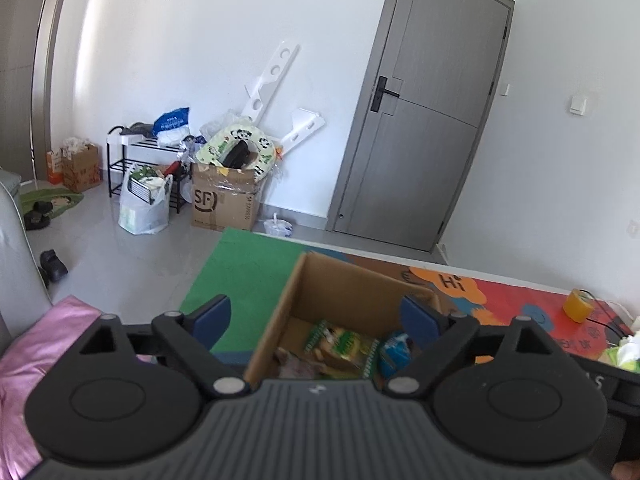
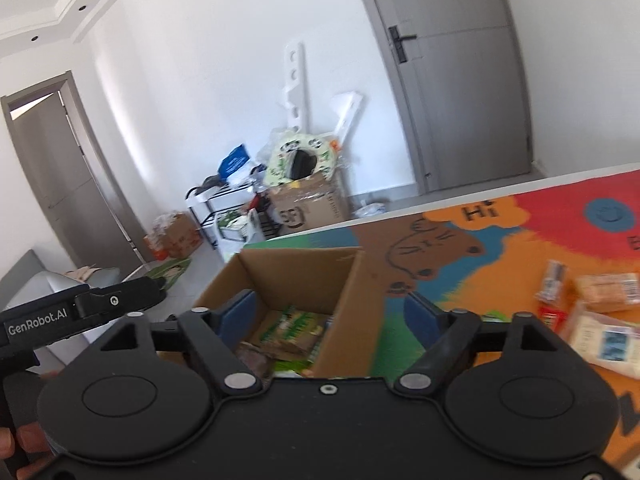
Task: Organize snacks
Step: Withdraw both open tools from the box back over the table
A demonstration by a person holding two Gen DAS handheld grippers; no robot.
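Note:
An open cardboard box (image 1: 352,292) (image 2: 304,272) stands on a colourful play mat (image 1: 240,268) (image 2: 500,248). Inside lie a green snack packet (image 1: 344,344) (image 2: 292,326), a blue packet (image 1: 394,354) and other wrappers. My left gripper (image 1: 316,316) hangs open above the box's left wall, with nothing between its blue pads. My right gripper (image 2: 330,314) is open too and empty, spanning the box's right wall. Several loose snack packets (image 2: 608,288) lie on the mat at the right of the right wrist view. The left gripper's black body (image 2: 80,308) shows at the left there.
A yellow tape roll (image 1: 578,304) lies on the mat's far right. A pink shiny cloth (image 1: 48,344) is at the left. Beyond the mat stand an SF carton (image 1: 224,200), a white plastic bag (image 1: 144,204), a black shoe rack (image 1: 140,152) and a grey door (image 1: 424,112).

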